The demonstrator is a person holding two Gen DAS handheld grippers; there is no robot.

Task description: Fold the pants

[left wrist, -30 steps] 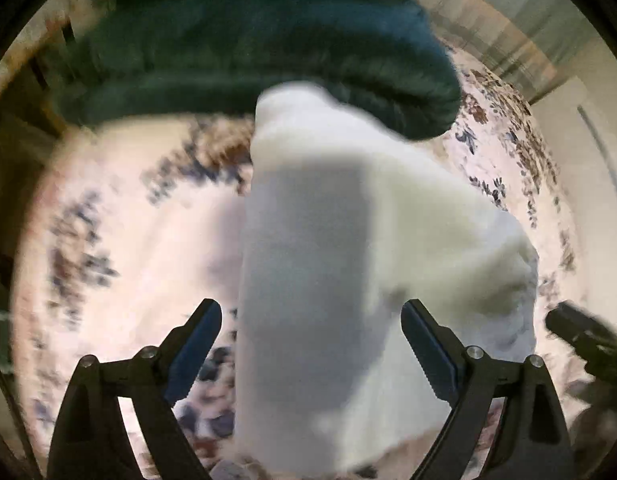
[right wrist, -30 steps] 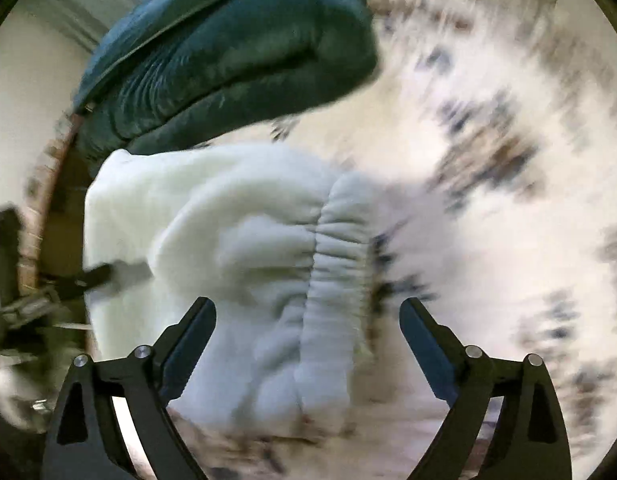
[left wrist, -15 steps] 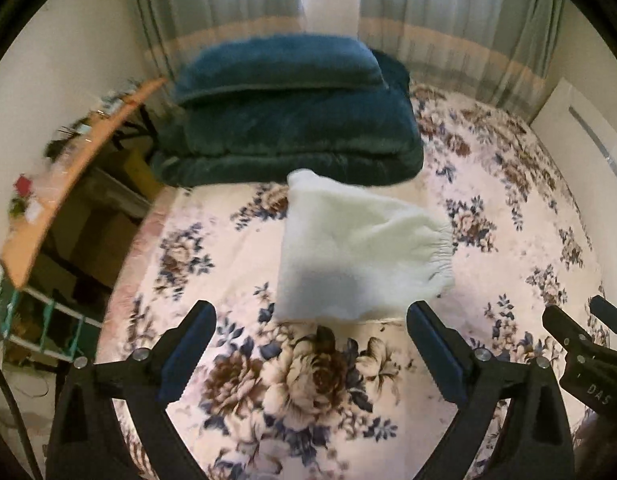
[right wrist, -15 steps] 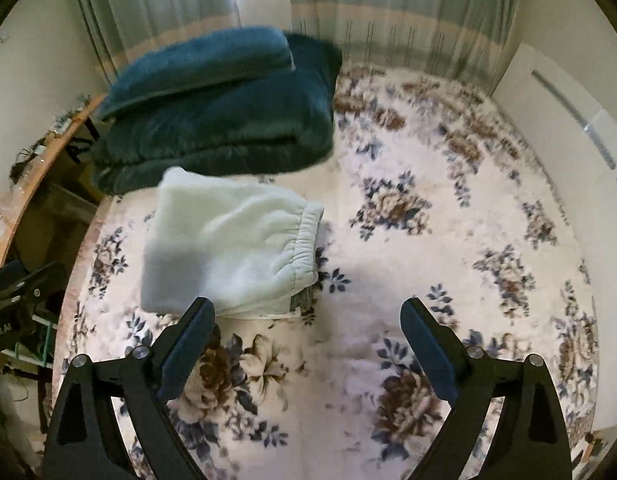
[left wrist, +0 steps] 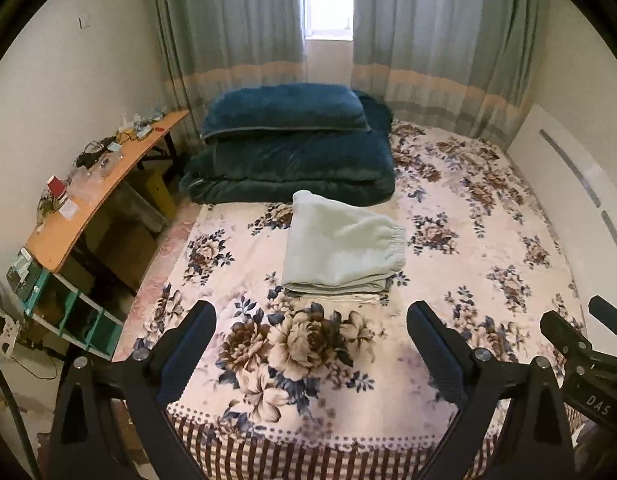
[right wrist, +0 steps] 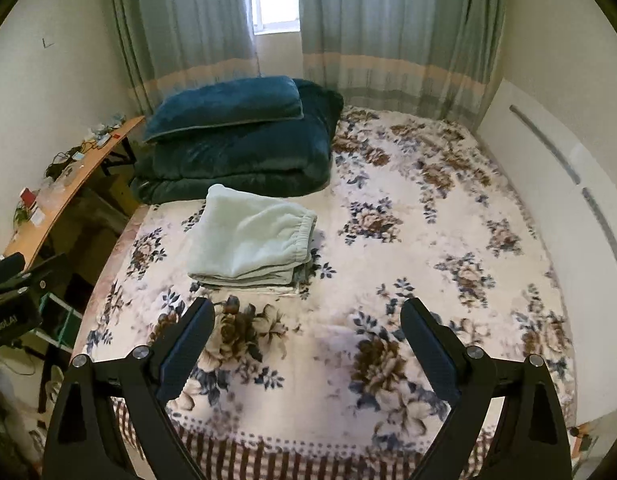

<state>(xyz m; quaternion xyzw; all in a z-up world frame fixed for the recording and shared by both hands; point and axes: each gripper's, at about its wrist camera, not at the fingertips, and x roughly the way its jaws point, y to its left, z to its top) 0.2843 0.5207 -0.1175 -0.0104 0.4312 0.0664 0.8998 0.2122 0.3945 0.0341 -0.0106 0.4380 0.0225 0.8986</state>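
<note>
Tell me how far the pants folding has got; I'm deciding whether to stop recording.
Done: the pale green pants lie folded in a layered stack on the floral bedspread. In hand: nothing; the left gripper and right gripper hang open, clear of the fabric. Left: nothing obvious.

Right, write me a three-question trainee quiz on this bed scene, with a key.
1. True or false: the left tool is shut on the pale green pants.
2. What lies on the bed just behind the pants? A) dark teal bedding B) a suitcase C) a laundry basket
3. Fill in: the pants lie ____ in a stack on the floral cover.

Key: 1 false, both it and the right tool are open and empty; 2 A; 3 folded.
</note>
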